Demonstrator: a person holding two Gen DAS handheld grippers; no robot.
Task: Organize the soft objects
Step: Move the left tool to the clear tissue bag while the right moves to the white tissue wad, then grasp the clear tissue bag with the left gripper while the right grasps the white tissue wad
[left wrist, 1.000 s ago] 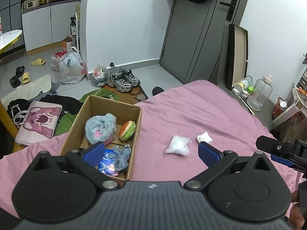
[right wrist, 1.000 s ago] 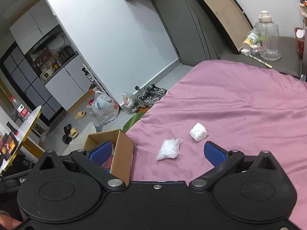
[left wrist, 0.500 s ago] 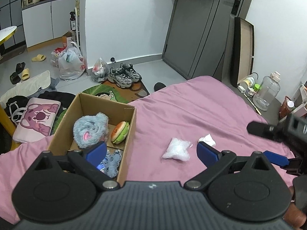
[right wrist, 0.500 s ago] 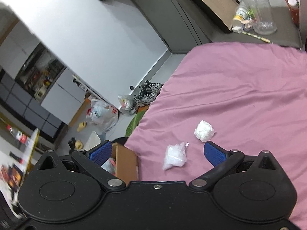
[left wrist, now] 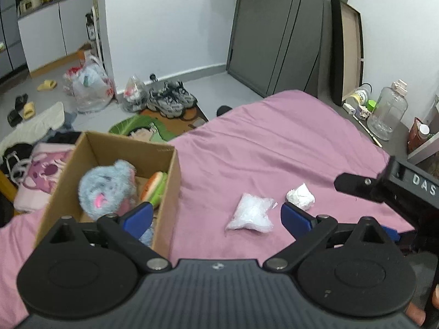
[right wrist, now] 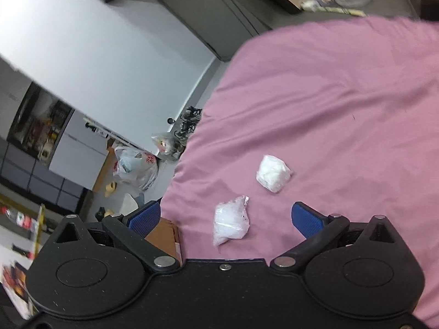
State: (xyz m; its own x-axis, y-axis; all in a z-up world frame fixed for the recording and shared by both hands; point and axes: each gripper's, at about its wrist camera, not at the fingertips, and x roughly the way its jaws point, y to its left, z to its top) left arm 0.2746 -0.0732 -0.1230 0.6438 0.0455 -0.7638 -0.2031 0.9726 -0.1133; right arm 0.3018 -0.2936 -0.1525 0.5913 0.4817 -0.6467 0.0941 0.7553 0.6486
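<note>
- The left gripper (left wrist: 216, 216) hung over the pink bedsheet (left wrist: 274, 142) with its blue-padded fingers (left wrist: 297, 215) spread wide and nothing between them.
- The right gripper (right wrist: 225, 218) was likewise wide apart and empty, tilted over the same sheet.
- A clear plastic bag of white stuffing (left wrist: 251, 213) lay flat on the sheet, in front of both grippers and between their fingers as each camera saw it.
- Just beside it, farther toward the right side of the bed, sat a crumpled white wad (left wrist: 301, 196); the two lay close, but I could not tell whether they touched.
- A cardboard box (left wrist: 167, 192) stood open on the left part of the bed, near the edge.
- Inside the box lay a fluffy blue plush toy (left wrist: 105, 189) with a pink patch, and next to it, against the right wall, a soft burger toy (left wrist: 155, 189).
- From the left wrist camera, one black finger of the right gripper reached in from the right above the sheet, not touching the wad.
- Beyond the bed, grey sneakers (left wrist: 171, 101) and plastic bags (left wrist: 87, 86) sat on the floor by the white wall.
</note>
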